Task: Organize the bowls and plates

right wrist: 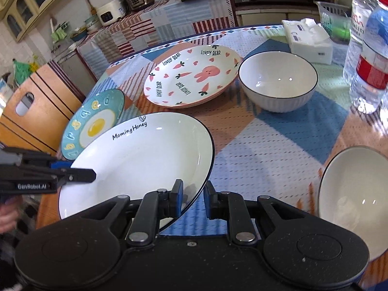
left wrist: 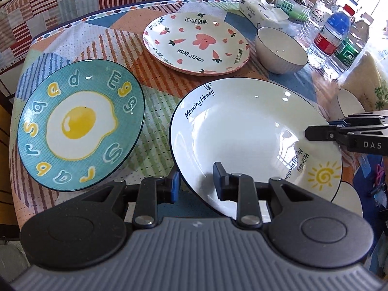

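The step in hand looks like the pick-up of the big white "Morning Honey" plate (left wrist: 245, 133), which fills the lower middle and right of the left wrist view and the lower left of the right wrist view; both grippers straddle its rim, so the next move probably calls for closing on the rim together and lifting it level toward another plate. Largest after it, the pink bear plate (left wrist: 196, 42) lies upper centre, the blue egg plate (left wrist: 81, 125) at left, the white bowl (left wrist: 281, 49) upper right, and a second bowl (right wrist: 351, 201) sits lower right in the right wrist view. The left gripper (left wrist: 197, 181) has the rim between its spread fingers, one pad over the plate face, one outside. The right gripper (right wrist: 192, 200) likewise stands parted across the near edge, not yet pinching it.
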A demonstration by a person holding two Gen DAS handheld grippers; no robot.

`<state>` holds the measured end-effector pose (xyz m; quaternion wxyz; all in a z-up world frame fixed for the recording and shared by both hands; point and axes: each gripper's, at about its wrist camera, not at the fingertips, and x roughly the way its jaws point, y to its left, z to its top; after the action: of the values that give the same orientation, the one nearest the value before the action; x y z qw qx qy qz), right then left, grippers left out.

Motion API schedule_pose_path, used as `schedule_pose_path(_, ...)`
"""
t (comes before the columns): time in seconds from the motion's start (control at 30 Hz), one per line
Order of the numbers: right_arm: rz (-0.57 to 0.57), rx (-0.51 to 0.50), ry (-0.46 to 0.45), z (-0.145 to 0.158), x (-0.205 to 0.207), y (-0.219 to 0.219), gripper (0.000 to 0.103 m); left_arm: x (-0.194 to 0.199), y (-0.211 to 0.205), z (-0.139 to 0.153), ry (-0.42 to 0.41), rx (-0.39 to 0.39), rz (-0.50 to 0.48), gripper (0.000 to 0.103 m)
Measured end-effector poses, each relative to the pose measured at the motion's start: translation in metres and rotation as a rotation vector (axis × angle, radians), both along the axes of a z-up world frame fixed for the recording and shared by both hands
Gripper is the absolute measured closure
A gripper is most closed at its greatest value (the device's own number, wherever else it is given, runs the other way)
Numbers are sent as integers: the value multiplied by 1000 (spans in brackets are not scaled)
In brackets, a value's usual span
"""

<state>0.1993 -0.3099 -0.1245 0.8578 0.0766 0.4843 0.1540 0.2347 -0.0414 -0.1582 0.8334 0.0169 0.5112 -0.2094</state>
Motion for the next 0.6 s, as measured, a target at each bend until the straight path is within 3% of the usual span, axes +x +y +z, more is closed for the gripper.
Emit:
schedule_pose_path(0.2, 18, -35, -5, -13, 3, -4, 81, 11, -8, -19, 53, 2, 19, 77)
schedule_pose_path(0.6, -74, -146, 26, -28, 13, 0, 78, 6, -24, -33, 83, 5, -2, 77)
